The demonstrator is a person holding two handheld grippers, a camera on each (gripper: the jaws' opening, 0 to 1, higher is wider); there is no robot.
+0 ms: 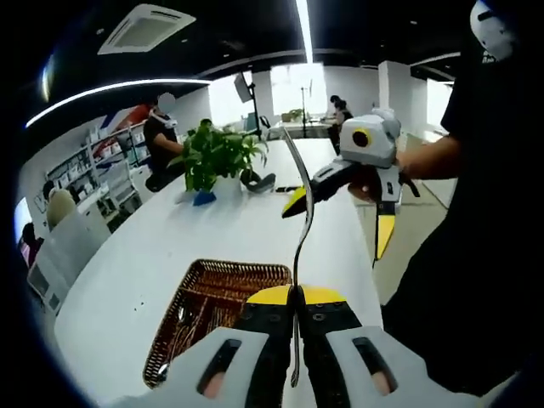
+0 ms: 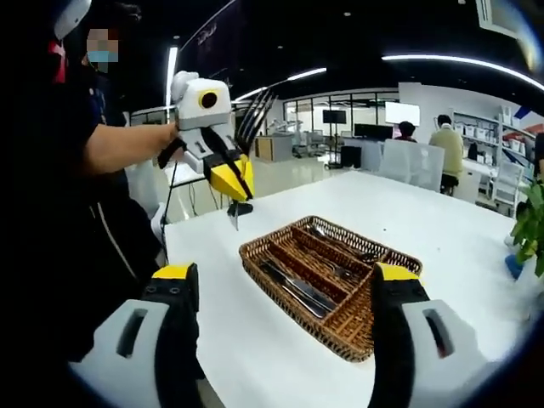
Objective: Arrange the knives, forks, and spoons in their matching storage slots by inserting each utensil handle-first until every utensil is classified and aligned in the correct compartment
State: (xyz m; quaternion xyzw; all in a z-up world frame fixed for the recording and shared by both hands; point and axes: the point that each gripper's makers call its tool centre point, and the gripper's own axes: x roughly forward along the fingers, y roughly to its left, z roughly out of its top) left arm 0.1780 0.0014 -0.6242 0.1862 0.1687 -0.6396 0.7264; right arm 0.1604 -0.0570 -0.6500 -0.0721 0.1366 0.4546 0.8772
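Here the fork was pinched in the left claw, which was shut tight on its thin stem. In the right claw's view the fork's prongs stuck up above that left claw and a short bit of handle poked out below. The fork was up in the air, above the near end of the table and well off to one side of the basket.

The basket was brown and woven, with long slots side by side. Some knives and other silver things lay in them already. Which slot was for forks could not be told from here.

The right claw was wide open and held nothing, with the basket in front of it.

To do this step well, the fork likely had to come over the basket, tip down handle first, line up with the long slot that had forks, and slide in gently. Letting go too high could make it bounce into the wrong slot.
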